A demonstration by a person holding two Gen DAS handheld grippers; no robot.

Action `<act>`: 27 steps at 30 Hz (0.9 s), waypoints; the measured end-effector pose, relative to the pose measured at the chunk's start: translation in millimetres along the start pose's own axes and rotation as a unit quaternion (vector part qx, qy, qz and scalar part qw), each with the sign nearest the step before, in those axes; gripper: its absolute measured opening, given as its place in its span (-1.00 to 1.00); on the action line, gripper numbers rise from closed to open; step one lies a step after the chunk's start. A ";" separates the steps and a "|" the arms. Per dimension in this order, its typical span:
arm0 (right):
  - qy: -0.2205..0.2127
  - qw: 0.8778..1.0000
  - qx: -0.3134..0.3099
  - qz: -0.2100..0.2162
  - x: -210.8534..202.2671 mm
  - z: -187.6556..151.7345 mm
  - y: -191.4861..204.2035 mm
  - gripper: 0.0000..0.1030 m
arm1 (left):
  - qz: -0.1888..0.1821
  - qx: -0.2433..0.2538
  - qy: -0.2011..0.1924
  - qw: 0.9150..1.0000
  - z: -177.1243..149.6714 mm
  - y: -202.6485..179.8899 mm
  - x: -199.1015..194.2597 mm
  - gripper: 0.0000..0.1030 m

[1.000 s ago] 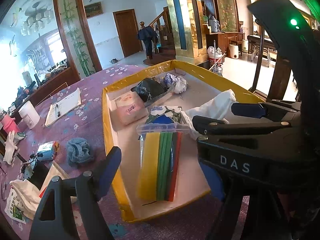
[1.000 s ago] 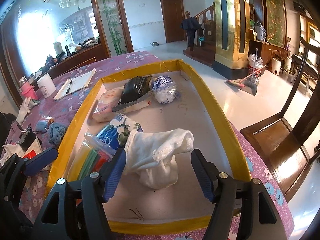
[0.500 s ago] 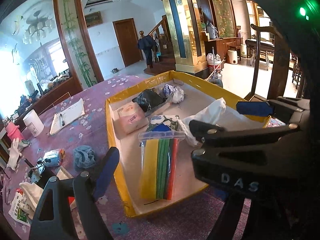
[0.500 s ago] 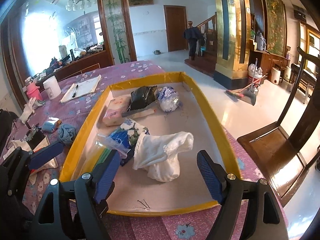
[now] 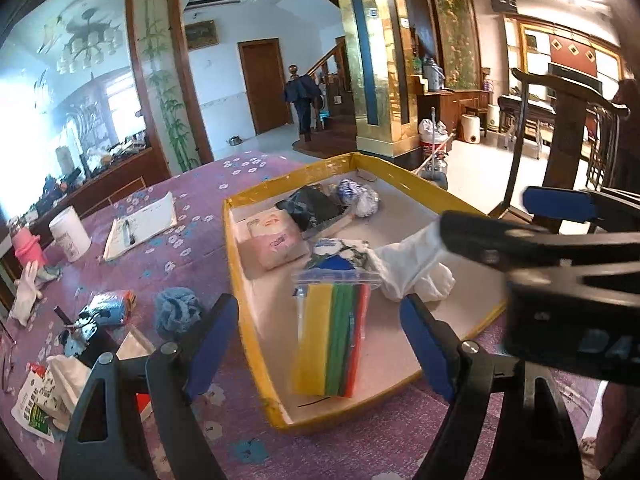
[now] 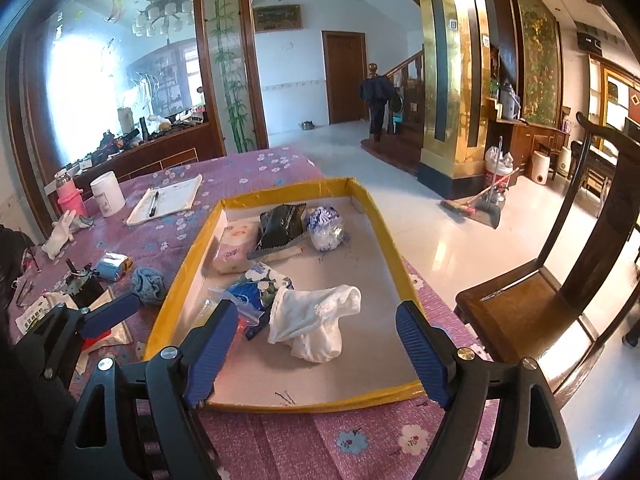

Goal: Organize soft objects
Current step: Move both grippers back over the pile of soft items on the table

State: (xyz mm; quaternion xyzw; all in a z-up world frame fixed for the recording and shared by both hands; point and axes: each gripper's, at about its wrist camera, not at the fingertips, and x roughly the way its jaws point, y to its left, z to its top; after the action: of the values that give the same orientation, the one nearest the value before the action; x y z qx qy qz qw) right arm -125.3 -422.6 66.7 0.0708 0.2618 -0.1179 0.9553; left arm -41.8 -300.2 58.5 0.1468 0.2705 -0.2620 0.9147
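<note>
My right hand-held gripper point(image 6: 316, 350) is opening with nothing pinched; my left hand-held gripper point(image 5: 320, 344) hangs spread, empty. Just beyond, the white cloth point(image 6: 316, 322) lies in the yellow-rimmed tray point(image 6: 404, 280) on the worktop point(image 6: 360, 440).

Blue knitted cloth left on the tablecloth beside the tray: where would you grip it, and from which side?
Pinch the raised middle of the blue knitted cloth from above with the left gripper, probably. It lies bunched in a soft mound, apart from the tray wall.
</note>
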 end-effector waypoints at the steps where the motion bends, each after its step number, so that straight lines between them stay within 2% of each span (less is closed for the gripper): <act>1: -0.004 1.000 0.000 0.000 -4.3 0.5 0.7 0.67 | 0.001 -0.005 0.001 1.000 0.5 3.3 -1.3 0.59; 8: -0.024 1.000 0.000 0.007 -24.2 3.1 9.1 0.73 | -0.015 -0.064 -0.001 0.998 5.2 38.4 -34.4 0.59; 12: -0.022 0.999 -0.011 0.023 -26.6 1.1 23.4 0.74 | 0.003 -0.078 -0.005 0.997 -1.6 56.1 -55.8 0.64; 16: -0.017 0.999 -0.030 0.036 -23.7 -1.9 43.4 0.75 | 0.008 -0.100 0.000 0.995 -16.2 80.8 -72.0 0.65; 20: -0.013 0.998 -0.042 0.048 -21.2 -3.9 59.8 0.76 | 0.030 -0.120 0.002 0.992 -36.0 107.5 -88.1 0.65; 24: 0.011 0.995 -0.067 0.079 -10.5 -17.4 87.6 0.77 | 0.040 -0.161 0.013 0.986 -58.7 140.8 -100.3 0.65; 27: 0.028 0.988 -0.108 0.108 -5.2 -34.1 120.5 0.77 | 0.064 -0.185 0.015 0.981 -75.9 162.8 -113.5 0.65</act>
State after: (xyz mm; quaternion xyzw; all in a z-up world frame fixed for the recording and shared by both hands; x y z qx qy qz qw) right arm -114.5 -298.9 49.2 -0.0016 0.2902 0.0172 0.9568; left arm -63.9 -90.3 82.5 -0.0043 0.3179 -0.1463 0.9368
